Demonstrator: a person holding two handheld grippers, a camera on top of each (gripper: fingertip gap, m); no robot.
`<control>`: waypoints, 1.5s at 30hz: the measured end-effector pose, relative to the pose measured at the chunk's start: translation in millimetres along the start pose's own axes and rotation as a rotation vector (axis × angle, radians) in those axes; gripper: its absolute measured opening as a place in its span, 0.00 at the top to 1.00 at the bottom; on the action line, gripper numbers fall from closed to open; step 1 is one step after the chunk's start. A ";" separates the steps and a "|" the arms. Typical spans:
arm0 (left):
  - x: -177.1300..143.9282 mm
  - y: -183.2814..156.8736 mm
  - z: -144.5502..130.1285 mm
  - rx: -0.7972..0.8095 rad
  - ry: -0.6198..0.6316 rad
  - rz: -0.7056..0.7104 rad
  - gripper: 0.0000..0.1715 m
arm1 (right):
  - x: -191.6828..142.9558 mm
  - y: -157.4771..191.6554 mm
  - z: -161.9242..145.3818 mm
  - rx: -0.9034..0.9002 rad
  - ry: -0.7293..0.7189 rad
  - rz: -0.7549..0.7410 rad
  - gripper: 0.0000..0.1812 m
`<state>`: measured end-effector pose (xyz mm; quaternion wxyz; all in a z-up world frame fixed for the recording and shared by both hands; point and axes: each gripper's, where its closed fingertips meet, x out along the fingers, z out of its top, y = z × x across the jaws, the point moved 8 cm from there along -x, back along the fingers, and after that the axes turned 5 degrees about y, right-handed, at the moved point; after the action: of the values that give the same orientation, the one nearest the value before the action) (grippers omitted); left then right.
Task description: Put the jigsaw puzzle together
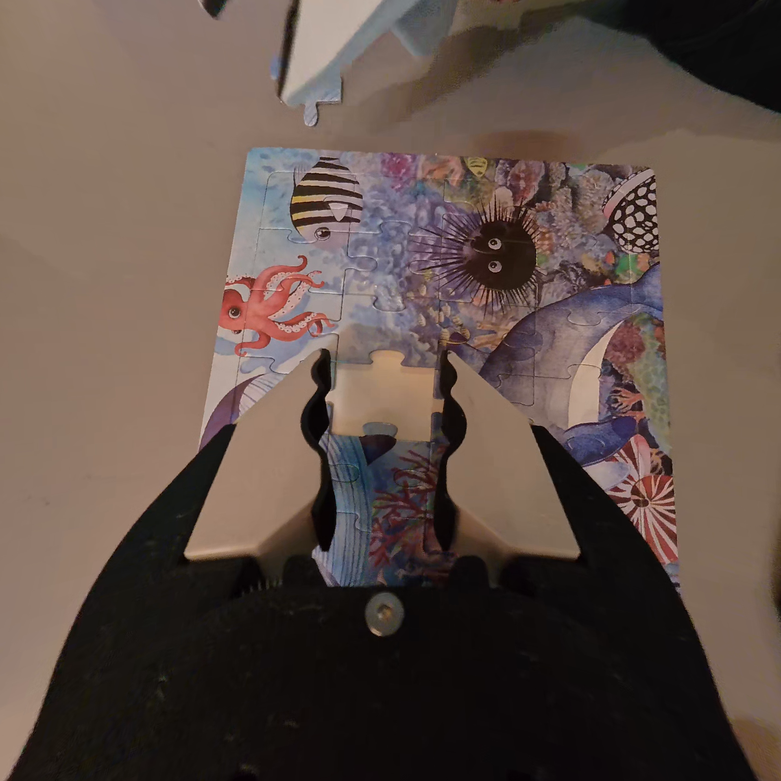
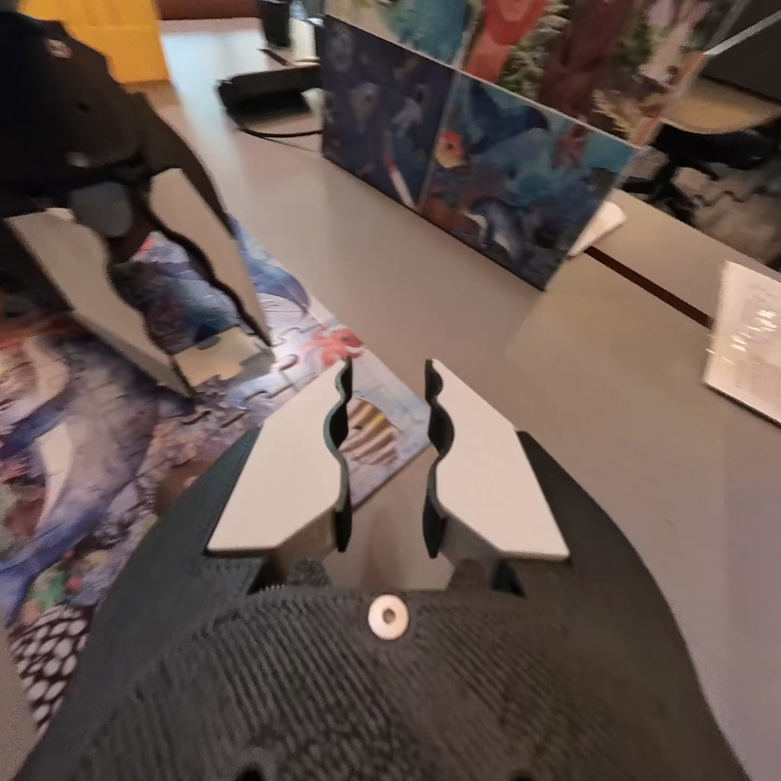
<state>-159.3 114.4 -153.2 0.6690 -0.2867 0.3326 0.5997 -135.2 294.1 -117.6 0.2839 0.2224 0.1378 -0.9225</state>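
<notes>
Puzzle: colourful cardboard jigsaw puzzle with an undersea picture (image 1: 486,296) lies flat on the plain beige desk (image 1: 105,296), nearly complete.
Gap: one piece-shaped hole in the puzzle (image 1: 382,397) shows bare desk, towards the near edge in the left wrist view.
Left gripper: black-and-white two-finger left gripper (image 1: 382,359) hangs right over the puzzle, its fingers parted on either side of the gap, nothing between them.
Right gripper: matching right gripper (image 2: 386,367) has its jaws spread with nothing in them, above the puzzle's corner near the striped fish (image 2: 372,435).
Loose piece: pale blue jigsaw piece, seen from its light underside (image 1: 312,63), shows blurred at the top of the left wrist view, beyond the puzzle's far edge; I cannot tell what holds it.
Box: printed cardboard box with sea creatures (image 2: 465,169) stands on the desk, well apart from the puzzle.
Paper: white printed sheet (image 2: 748,338) lies at the desk's right side.
Picture details: red octopus (image 1: 270,304) at the left edge, black spiny urchin (image 1: 490,258) near the middle.
</notes>
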 end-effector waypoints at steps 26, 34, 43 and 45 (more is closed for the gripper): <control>7.1 -1.2 3.1 -0.075 -0.029 0.009 0.82 | 29.4 68.3 -9.4 -0.193 0.144 0.429 1.00; 2.8 1.4 1.1 -0.053 -0.021 0.065 0.86 | 23.0 44.9 0.9 -0.180 0.104 0.206 1.00; -71.9 69.5 -40.9 -0.419 -0.247 0.349 0.94 | -27.6 -50.4 -19.0 0.048 0.038 -0.244 1.00; -85.1 76.9 -53.8 -0.447 -0.279 0.374 0.94 | -35.2 -59.0 -24.3 0.076 0.027 -0.253 1.00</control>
<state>-246.2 29.2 -117.9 0.5068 -0.2753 0.1447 0.8040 -135.6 366.9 -113.7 0.1549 0.2264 0.1335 -0.9523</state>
